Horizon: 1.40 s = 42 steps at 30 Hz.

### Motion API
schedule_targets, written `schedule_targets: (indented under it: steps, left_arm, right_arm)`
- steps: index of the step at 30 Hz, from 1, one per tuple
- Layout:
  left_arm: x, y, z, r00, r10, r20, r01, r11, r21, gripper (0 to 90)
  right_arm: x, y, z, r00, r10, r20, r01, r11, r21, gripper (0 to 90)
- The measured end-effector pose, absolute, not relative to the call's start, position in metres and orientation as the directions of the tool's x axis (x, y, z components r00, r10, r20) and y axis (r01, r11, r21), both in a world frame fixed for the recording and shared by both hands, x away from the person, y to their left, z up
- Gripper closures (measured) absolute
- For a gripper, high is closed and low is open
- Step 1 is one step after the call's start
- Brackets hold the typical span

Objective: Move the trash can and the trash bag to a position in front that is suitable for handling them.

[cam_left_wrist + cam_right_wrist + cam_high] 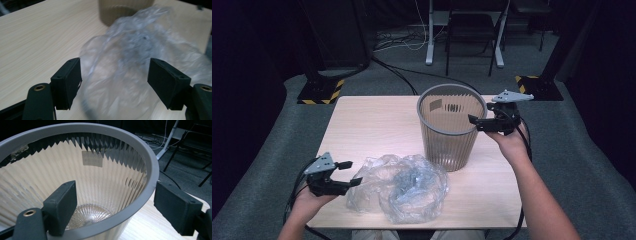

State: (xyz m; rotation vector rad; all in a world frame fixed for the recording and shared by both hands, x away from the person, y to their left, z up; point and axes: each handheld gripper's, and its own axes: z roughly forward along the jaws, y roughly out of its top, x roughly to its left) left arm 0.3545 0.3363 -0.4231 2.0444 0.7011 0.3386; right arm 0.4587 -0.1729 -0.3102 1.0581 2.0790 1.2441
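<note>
The left gripper (346, 173), fingers open, is straddling the clear bag (404, 187); the right gripper (478, 121), fingers open, is bracketing the bin (452, 131) rim. Thin film may be slipping out at closure.

Overall light: dim room, dark surroundings; table (372, 125) lit from above, brightest surface in the high view.
Shadows: soft, short; faint shade under the bag (404, 187) and beside the bin (451, 127).
Glare: pale highlights on bag folds; light shines through the ribbed bin wall (62, 175) in the right gripper view.
Blur: bag (130, 65) smeared and soft in the left gripper view; bin base behind it out of focus.
Sharpness: bin rim (150, 170) crisp; near jaws slightly soft.
Grain: high view coarse, low in detail.
Corners: high view falls to near black.
</note>
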Motion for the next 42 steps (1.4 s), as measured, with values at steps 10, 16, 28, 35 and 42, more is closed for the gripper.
schedule_targets:
  steps: [10, 16, 28, 35, 42]
  left_arm:
    - [0.371, 0.262, -0.444, 0.897, 0.432, -0.09, 0.335, -0.534, 0.776, 29.6]
    - [0.385, 0.228, -0.458, 0.905, 0.412, -0.109, 0.346, -0.559, 0.753, 29.5]
    - [0.403, 0.195, -0.47, 0.887, 0.456, -0.072, 0.364, -0.593, 0.718, 19.4]
    - [0.407, 0.182, -0.483, 0.893, 0.448, -0.042, 0.362, -0.661, 0.657, 19.8]
    - [0.407, 0.189, -0.492, 0.887, 0.462, -0.021, 0.374, -0.691, 0.619, 22.9]
  right_arm:
    - [0.463, -0.173, -0.318, -0.568, 0.823, -0.027, 0.338, 0.262, 0.904, 17.6]
    - [0.466, -0.173, -0.319, -0.566, 0.824, -0.013, 0.343, 0.25, 0.905, 17.2]
    - [0.47, -0.172, -0.32, -0.571, 0.821, 0.008, 0.373, 0.25, 0.894, 17.6]
    - [0.47, -0.171, -0.32, -0.57, 0.822, 0.005, 0.373, 0.253, 0.893, 18.2]
    - [0.469, -0.173, -0.318, -0.562, 0.827, 0.007, 0.376, 0.248, 0.893, 27.0]
